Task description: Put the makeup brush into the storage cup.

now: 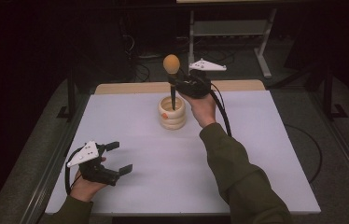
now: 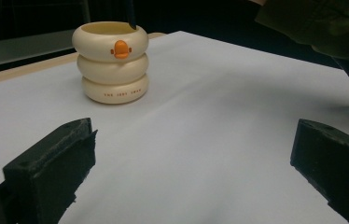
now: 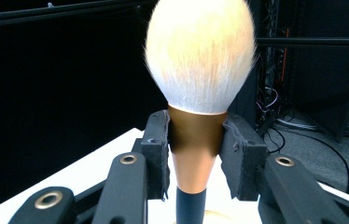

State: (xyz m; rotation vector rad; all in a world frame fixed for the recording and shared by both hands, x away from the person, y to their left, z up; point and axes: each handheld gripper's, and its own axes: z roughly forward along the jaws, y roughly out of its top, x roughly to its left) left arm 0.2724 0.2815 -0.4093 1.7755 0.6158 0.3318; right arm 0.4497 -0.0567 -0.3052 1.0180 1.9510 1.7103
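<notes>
Two grippers noted: right gripper (image 3: 195, 140) clamps the makeup brush (image 3: 198, 60) upright, handle inside the duck-faced holder (image 1: 172, 113) near the table's (image 1: 256, 154) far edge; left gripper (image 1: 119, 157) gapes empty near the front-left corner.

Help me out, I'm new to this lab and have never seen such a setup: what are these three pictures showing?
A person sits at a white table holding a hand-held clamp tool in each hand. The high view looks down from above; the other two come from small cameras riding on each tool, looking along its black fingers.

On the table stands a cream holder shaped like three stacked rings with an orange duck beak. The right gripper is shut on the copper collar of a fluffy, pale-bristled makeup brush with a dark handle, held upright with the handle end dipping into the holder. The left gripper rests near the table's front left, fingers open and holding nothing.
</notes>
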